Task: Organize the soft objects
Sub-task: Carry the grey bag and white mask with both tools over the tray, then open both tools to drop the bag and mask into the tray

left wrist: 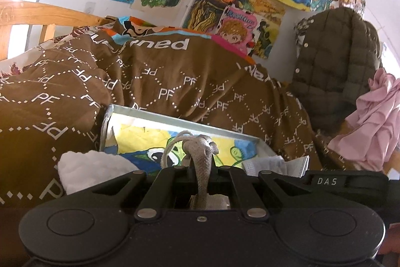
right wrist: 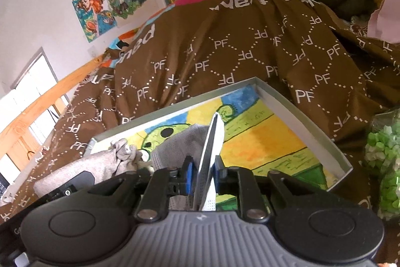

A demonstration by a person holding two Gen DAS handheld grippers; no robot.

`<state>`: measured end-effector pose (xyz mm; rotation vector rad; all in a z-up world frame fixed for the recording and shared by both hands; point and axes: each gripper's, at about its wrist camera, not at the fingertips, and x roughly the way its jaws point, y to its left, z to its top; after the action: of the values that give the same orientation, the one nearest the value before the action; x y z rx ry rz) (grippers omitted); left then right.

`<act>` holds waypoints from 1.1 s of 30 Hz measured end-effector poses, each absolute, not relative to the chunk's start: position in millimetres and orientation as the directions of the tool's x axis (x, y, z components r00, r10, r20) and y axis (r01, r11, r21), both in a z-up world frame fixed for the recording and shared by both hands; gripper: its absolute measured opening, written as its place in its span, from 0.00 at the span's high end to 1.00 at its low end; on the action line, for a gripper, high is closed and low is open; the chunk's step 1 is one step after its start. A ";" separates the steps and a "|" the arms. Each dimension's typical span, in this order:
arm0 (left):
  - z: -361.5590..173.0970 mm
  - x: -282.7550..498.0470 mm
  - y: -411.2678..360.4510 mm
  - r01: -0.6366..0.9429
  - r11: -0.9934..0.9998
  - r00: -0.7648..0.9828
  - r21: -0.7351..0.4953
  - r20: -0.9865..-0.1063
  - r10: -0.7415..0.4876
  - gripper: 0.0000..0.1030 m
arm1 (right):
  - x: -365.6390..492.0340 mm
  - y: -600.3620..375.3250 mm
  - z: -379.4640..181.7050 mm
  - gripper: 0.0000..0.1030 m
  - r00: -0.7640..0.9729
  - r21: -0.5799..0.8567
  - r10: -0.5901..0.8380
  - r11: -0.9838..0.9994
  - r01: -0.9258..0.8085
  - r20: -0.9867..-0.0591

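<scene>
The left gripper (left wrist: 201,167) pinched a grey pouch (left wrist: 200,149) over the box (right wrist: 300,121); the right gripper (right wrist: 203,174) clamped a mask (right wrist: 212,142) upright between its pads.

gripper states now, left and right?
Left gripper: shut on the grey drawstring pouch.
Right gripper: shut on the grey mesh cloth, above the box.
</scene>
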<state>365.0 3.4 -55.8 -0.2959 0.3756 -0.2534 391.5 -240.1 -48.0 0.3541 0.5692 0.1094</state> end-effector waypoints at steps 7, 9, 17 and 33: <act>-56.0 365.7 -3.4 0.183 0.936 0.892 -0.299 -0.350 -0.286 0.87 | 393.7 -242.9 -50.7 0.71 0.825 0.350 0.188 0.937 0.013 -0.533; -55.4 365.6 -5.4 0.185 0.939 0.890 -0.291 -0.356 -0.286 0.85 | 394.0 -243.8 -50.3 0.70 0.823 0.350 0.187 0.936 0.016 -0.536; -47.3 360.1 -9.1 0.192 0.940 0.888 -0.281 -0.358 -0.288 0.65 | 390.0 -251.3 -43.1 0.49 0.827 0.363 0.196 0.932 0.010 -0.526; -14.1 316.7 -12.0 0.156 0.958 0.934 -0.242 -0.280 -0.223 0.23 | 344.7 -274.9 4.4 0.08 0.900 0.351 0.163 0.936 -0.013 -0.403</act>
<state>316.7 -12.0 -14.1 -0.2186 0.3104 -0.1951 344.7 -274.9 4.4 0.3499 0.4425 0.0932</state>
